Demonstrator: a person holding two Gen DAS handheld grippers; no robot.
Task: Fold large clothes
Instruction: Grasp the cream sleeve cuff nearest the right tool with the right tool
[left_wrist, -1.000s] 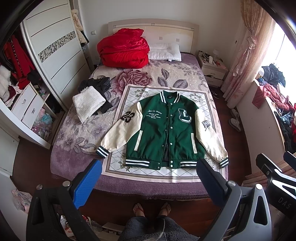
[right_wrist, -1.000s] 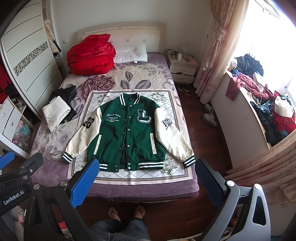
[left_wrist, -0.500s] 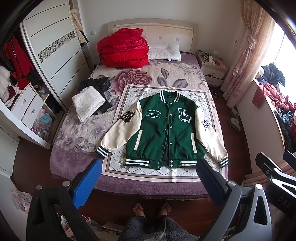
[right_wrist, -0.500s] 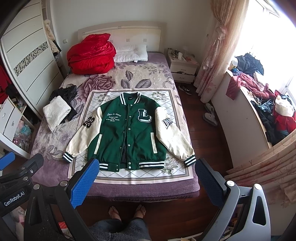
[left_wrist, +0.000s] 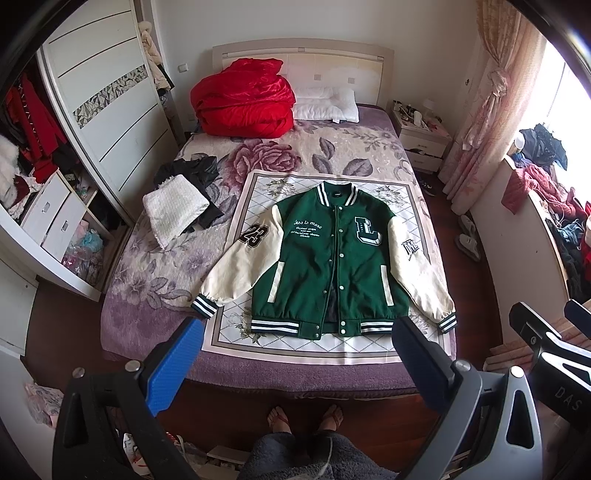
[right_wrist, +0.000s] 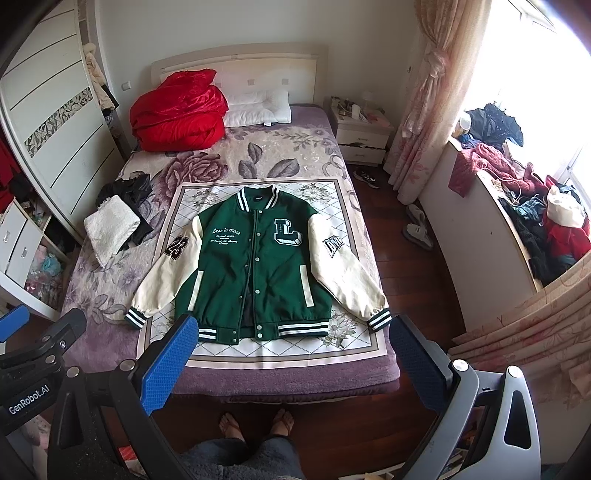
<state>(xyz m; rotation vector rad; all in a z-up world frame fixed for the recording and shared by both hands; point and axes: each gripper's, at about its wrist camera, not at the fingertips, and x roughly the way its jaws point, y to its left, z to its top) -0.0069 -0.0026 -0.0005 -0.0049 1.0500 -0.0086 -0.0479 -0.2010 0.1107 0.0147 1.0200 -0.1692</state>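
A green varsity jacket (left_wrist: 332, 266) with cream sleeves lies flat and face up on a white patterned cloth (left_wrist: 236, 236) spread over the bed (left_wrist: 147, 266), collar toward the headboard and striped hem toward the foot of the bed. Its front is snapped shut except near the hem, where the 2 edges part a little. A large letter L sits on one chest panel, script lettering on the other, and a 23 patch on one sleeve. Both sleeves angle outward and down, their striped cuffs resting near the hem line; one cuff lies off the cloth on the purple floral bedspread.

The left gripper (left_wrist: 295, 354) is held above the foot of the bed, its blue-padded fingers (left_wrist: 173, 365) spread wide apart with nothing between them, clear of the jacket. The right gripper (right_wrist: 291, 354) is held the same way just beside it, fingers wide apart and empty.

A person stands at the foot of the bed; bare feet in sandals (right_wrist: 255, 424) show on the dark wood floor.

Further up the bed, a folded white knit (left_wrist: 173, 210) rests on a dark garment (left_wrist: 199, 173), to the side of the cloth. A heaped red quilt (left_wrist: 243, 99) and a white pillow (left_wrist: 328, 107) sit by the headboard. A nightstand (right_wrist: 362, 136) stands beside the bed.
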